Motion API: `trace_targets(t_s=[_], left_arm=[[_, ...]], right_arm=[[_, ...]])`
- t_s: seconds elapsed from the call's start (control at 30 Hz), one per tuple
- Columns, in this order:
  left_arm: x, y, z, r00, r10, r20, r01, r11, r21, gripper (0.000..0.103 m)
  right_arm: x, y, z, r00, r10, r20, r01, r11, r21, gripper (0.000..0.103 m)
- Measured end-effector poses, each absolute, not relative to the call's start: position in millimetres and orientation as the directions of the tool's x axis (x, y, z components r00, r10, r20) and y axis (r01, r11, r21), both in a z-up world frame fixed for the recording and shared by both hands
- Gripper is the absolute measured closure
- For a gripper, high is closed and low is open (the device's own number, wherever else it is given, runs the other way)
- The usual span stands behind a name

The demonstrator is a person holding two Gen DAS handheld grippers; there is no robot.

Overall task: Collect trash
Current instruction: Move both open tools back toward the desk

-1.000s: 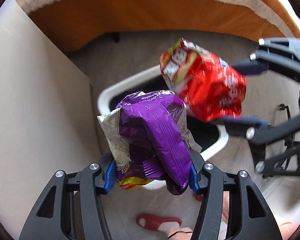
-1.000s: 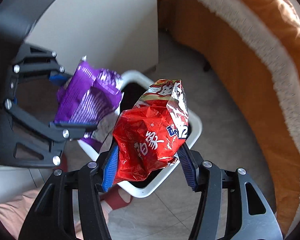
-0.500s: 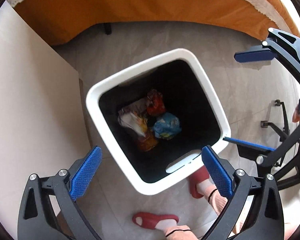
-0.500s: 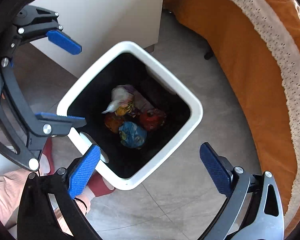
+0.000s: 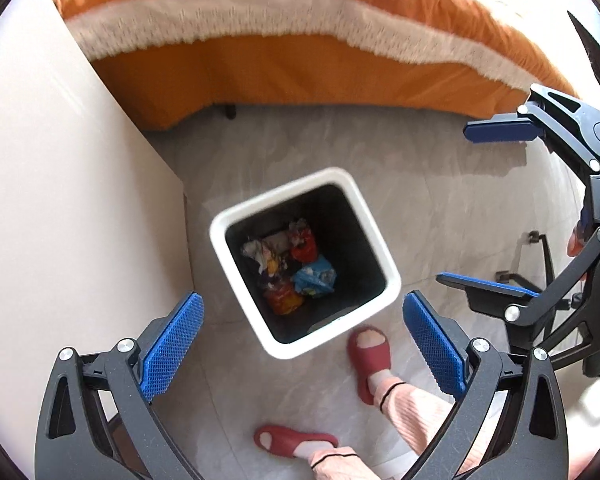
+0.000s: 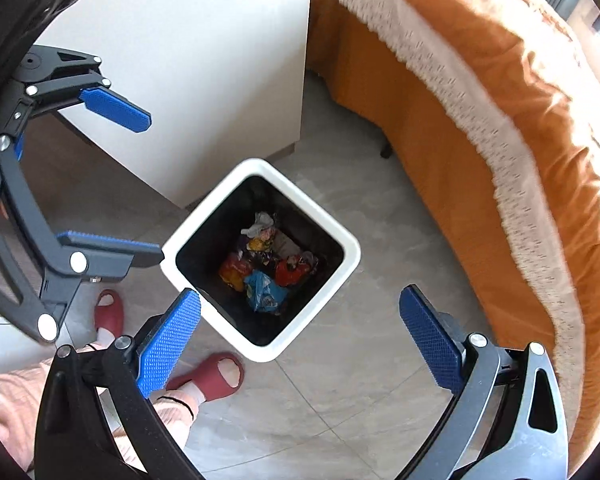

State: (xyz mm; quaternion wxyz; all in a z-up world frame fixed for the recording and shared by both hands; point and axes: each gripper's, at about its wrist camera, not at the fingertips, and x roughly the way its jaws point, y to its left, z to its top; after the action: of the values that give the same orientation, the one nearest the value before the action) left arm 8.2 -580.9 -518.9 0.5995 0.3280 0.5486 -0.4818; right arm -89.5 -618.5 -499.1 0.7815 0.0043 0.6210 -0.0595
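Note:
A white square bin with a dark inside stands on the grey floor, straight below both grippers. Several crumpled wrappers lie at its bottom, among them red, blue and orange ones. My left gripper hangs high above the bin, open wide, with nothing between its blue pads. My right gripper is also open and empty above the bin, and the wrappers show between its fingers. Each gripper shows in the other's view: the right gripper at the right edge, the left gripper at the left.
An orange bedspread with a white lace fringe runs along the far side. A white cabinet stands close beside the bin. A person's feet in red slippers stand next to the bin's near corner on the grey tiled floor.
Both grippers opened and let go of their bags, the left a purple one, the right a red one. The bags are gone from the jaws. Both grippers rose, so the bin looks smaller.

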Motion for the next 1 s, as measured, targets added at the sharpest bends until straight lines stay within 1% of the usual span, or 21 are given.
trace_targets(t_s=[0.2, 0.3, 0.5, 0.57, 0.7, 0.83, 1.0], left_arm=[[-4.5, -574.7, -436.0, 0.036, -0.31, -0.95, 0.934, 0.349, -0.078, 0.005], [-9.8, -571.9, -392.8, 0.087, -0.353, -0.932, 0.922, 0.383, -0.059, 0.005], [-20.3, -566.2, -320.5, 0.194, -0.405, -0.894, 0.899, 0.438, -0.003, 0.005], [-22.8, -558.7, -288.8, 0.252, -0.424, -0.87, 0.879, 0.476, 0.022, 0.005], [-21.6, -537.5, -242.9, 0.362, -0.424, -0.83, 0.825, 0.561, 0.074, 0.005], [-9.7, -500.0, -199.5, 0.461, -0.402, -0.791, 0.738, 0.669, 0.091, 0.005], [13.7, -448.9, -159.5, 0.582, -0.325, -0.745, 0.617, 0.773, 0.145, 0.005]], right_arm=[[-105.2, -614.4, -412.5, 0.338, -0.131, -0.932, 0.139, 0.986, -0.088, 0.004], [-112.6, -613.8, -379.5, 0.386, -0.135, -0.912, 0.156, 0.985, -0.08, 0.004], [-122.6, -616.3, -309.3, 0.486, -0.158, -0.86, 0.171, 0.982, -0.084, 0.004], [-123.6, -616.7, -280.9, 0.529, -0.158, -0.834, 0.176, 0.982, -0.074, 0.004], [-114.1, -612.0, -236.2, 0.596, -0.118, -0.794, 0.156, 0.987, -0.029, 0.004], [-90.5, -590.5, -199.6, 0.652, -0.08, -0.754, 0.108, 0.994, -0.012, 0.004], [-52.7, -553.0, -168.9, 0.708, -0.023, -0.705, 0.036, 0.999, 0.004, 0.004]])
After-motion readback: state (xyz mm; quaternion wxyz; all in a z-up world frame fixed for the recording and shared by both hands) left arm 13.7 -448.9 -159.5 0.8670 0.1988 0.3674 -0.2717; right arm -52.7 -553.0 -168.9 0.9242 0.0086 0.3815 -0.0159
